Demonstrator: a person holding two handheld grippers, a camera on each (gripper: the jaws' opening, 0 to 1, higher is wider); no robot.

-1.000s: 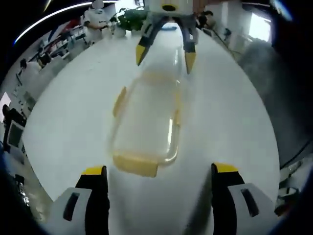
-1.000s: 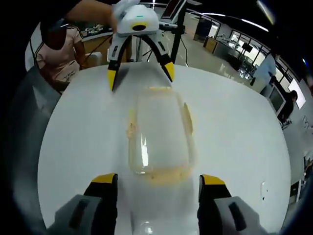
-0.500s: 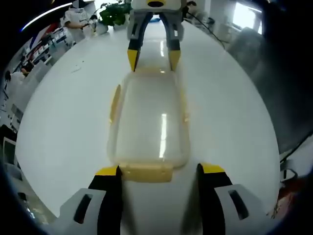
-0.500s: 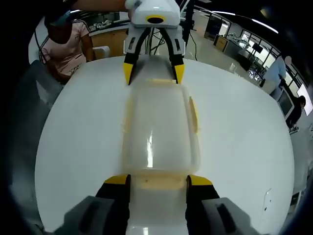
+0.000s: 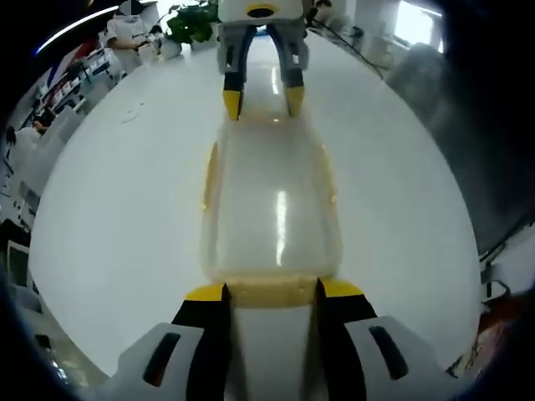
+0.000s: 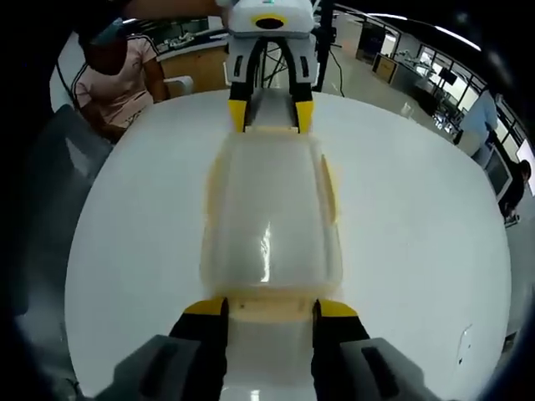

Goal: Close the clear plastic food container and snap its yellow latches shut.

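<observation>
Container: we see the clear plastic food container (image 5: 272, 205) lying lengthwise on the white bench (image 5: 109, 192), lid on, one short end toward each gripper.
End latches: we mark the near yellow latch (image 5: 272, 291) in the left gripper view and the opposite end latch (image 6: 269, 308) in the right gripper view; each sits between the yellow jaw tips of that view's own gripper.
Side latches: we note a yellow side latch (image 5: 209, 171) along one long edge and its partner (image 6: 329, 188) along the other, both lying close against the container wall.
Left gripper: we find the left gripper (image 5: 272, 292) with jaws parted about the width of the end latch and flanking it; whether the tips press on the latch we cannot tell. It appears from the far end in the right gripper view (image 6: 271, 115).
Right gripper: we find the right gripper (image 6: 269, 309) likewise partly open around its end latch, contact uncertain. It appears from the far end in the left gripper view (image 5: 259, 102).
Surroundings: a seated person (image 6: 117, 79) and a potted plant (image 5: 191, 23) lie beyond the bench.
</observation>
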